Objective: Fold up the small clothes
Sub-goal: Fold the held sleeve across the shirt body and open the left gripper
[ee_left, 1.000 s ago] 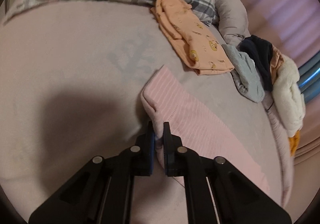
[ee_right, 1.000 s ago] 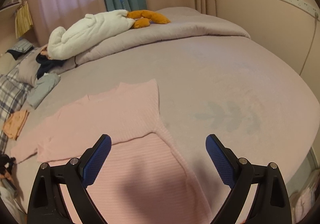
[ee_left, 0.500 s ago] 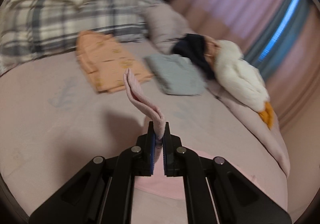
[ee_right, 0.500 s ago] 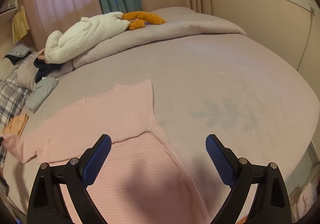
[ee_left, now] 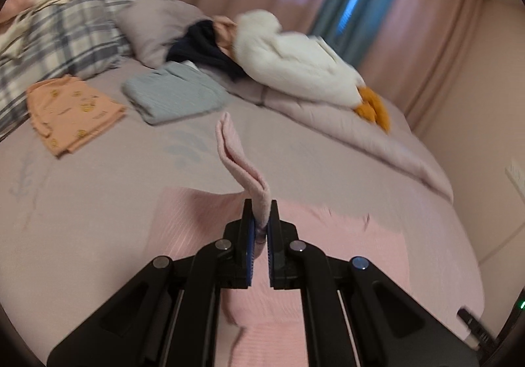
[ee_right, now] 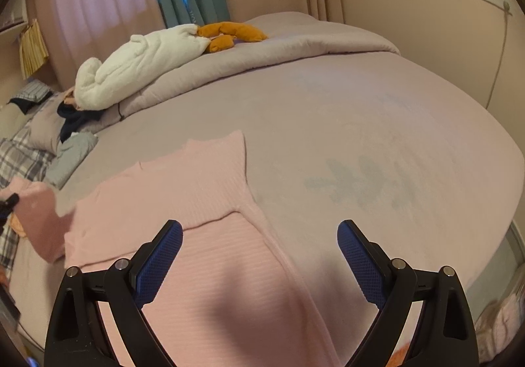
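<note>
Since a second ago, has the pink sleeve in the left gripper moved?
Yes. The left gripper has lifted the sleeve off the bed and swung it toward the pink sweater's body.

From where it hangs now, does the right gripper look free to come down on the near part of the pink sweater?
Probably yes. The right gripper is open above the flat pink sweater, with nothing between. The left gripper pinches the sleeve off to the side.

My right gripper [ee_right: 259, 255] hovers, jaws spread wide, over the pink sweater [ee_right: 183, 190] lying flat on the bed [ee_right: 377, 124] beneath them.
</note>
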Action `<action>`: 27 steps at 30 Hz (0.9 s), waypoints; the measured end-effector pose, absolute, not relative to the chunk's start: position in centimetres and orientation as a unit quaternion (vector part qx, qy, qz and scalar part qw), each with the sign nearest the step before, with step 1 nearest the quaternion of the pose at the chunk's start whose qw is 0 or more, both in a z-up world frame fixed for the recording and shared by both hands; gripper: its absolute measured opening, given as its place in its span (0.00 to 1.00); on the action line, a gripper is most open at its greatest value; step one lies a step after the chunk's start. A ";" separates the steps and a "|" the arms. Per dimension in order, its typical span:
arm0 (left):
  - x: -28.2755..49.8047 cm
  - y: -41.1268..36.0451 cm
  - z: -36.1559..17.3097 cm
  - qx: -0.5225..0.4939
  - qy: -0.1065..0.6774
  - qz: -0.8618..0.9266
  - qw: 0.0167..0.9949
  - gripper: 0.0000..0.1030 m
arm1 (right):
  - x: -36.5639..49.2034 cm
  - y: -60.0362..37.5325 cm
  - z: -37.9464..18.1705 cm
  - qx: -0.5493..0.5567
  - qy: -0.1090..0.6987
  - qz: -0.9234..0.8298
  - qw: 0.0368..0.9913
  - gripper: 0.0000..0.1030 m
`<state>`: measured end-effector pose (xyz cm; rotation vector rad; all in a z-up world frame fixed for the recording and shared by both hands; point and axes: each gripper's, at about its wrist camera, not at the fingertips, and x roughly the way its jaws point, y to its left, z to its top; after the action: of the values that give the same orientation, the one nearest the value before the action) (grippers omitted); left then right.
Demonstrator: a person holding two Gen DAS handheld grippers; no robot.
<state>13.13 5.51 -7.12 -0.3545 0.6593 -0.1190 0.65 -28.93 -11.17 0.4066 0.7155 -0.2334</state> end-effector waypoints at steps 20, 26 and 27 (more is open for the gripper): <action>13.4 -3.7 -16.3 -0.083 0.460 -0.143 0.872 0.07 | 0.7 -29.6 -12.3 0.203 0.362 -0.111 0.903 0.92; 13.1 -3.6 -17.3 -0.105 0.483 -0.157 0.855 0.35 | 0.9 -29.6 -12.7 0.207 0.367 -0.106 0.900 0.92; 12.8 -3.5 -17.0 -0.113 0.484 -0.167 0.852 0.47 | 0.9 -29.7 -12.8 0.207 0.368 -0.105 0.900 0.92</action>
<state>12.83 -3.49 -17.04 -0.2376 1.0183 -0.3513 0.90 -29.68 -12.78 0.4283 0.7611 -0.2174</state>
